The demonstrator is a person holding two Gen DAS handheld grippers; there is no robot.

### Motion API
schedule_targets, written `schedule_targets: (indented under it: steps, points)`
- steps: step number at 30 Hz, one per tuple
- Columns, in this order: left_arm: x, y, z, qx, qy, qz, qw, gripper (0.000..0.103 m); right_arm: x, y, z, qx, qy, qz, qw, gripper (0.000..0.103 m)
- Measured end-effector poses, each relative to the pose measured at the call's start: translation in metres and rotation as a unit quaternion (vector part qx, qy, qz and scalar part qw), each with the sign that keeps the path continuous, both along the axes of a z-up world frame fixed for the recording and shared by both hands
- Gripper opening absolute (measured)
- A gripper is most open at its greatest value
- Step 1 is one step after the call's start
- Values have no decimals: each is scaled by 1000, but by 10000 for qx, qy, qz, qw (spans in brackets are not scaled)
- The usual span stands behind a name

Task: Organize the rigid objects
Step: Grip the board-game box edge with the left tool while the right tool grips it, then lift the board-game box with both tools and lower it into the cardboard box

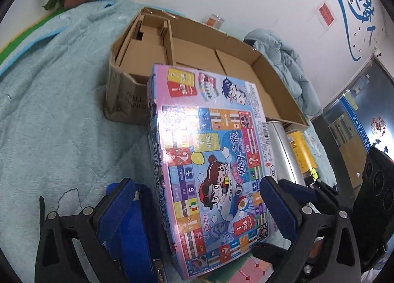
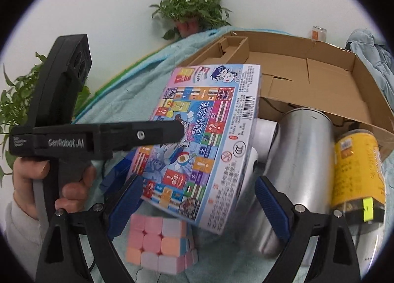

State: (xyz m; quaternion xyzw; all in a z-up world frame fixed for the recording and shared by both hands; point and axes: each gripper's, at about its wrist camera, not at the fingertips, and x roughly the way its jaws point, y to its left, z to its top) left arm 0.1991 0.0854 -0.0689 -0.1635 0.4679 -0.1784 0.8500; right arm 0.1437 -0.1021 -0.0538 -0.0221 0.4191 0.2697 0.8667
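Note:
A colourful board game box (image 1: 209, 159) hangs tilted in front of an open cardboard carton (image 1: 197, 53). My left gripper (image 1: 197, 209) is shut on the box's near end, one blue finger on its printed face and the other under it. In the right wrist view a hand holds that gripper, and its upper finger (image 2: 170, 131) lies across the game box (image 2: 209, 135). My right gripper (image 2: 199, 201) stands wide open just below the box's lower edge, gripping nothing. A pastel puzzle cube (image 2: 157, 241) lies on the cloth between its fingers.
A silver can (image 2: 303, 150) and a yellow-labelled jar (image 2: 357, 167) lie to the right of the game box, against the carton (image 2: 307, 68). A light-blue blanket (image 1: 61, 110) covers the surface. Potted plants (image 2: 189, 9) stand by the wall. A pale jacket (image 1: 283, 61) lies behind the carton.

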Motion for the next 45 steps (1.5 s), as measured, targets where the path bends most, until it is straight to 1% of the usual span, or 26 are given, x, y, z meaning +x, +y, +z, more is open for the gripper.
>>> schedule_targets:
  steps: [2,3,4,6,9,13,14,18,24,27,30,32,38,42,45]
  points:
    - [3,-4,-3,7,55,-86,9999,98,6,9,-3,-77,63,43,9999,92]
    - [4,-6,-5,17,94,-133,9999,95,9,14,-6,-104,101,62,9999,93]
    - [6,-9,-8,25,154,-174,9997,91,10,19,-7,-218,43,12,9998,93]
    - [10,-11,-14,8,287,-180,9994,90,12,25,-10,-389,-8,-46,9992,93]
    - [7,-11,-15,-35,250,-142,9996,88,14,32,-12,-552,-29,-161,9983,94]
    - [3,-5,-15,-134,281,42,9995,83,13,35,-14,-573,-63,-279,9979,95]
    - [1,-5,-14,-106,277,74,9995,82,14,36,-14,-574,-64,-293,9979,96]
    - [-8,-6,-9,103,132,161,9997,82,11,38,-15,-496,-98,-341,9981,97]
    - [-23,-9,2,383,-157,282,9987,80,10,37,-14,-237,-56,-351,9991,98]
    - [-33,-19,24,662,-521,254,9961,76,8,32,-8,-34,-144,-453,9989,98]
    - [-41,-30,51,899,-908,184,9916,76,0,31,5,-44,-449,-564,9974,97]
    - [-44,-38,72,1043,-1211,149,9870,76,-1,26,18,60,-634,-681,9956,97]
    - [-38,-58,121,989,-1712,20,9803,76,-2,10,58,250,-1247,-908,9877,97]
    - [-28,-73,153,962,-1996,-75,9751,76,3,-1,84,289,-1553,-1072,9816,97]
    - [-18,-85,174,969,-2127,-137,9722,76,11,-4,98,289,-1682,-1151,9786,97]
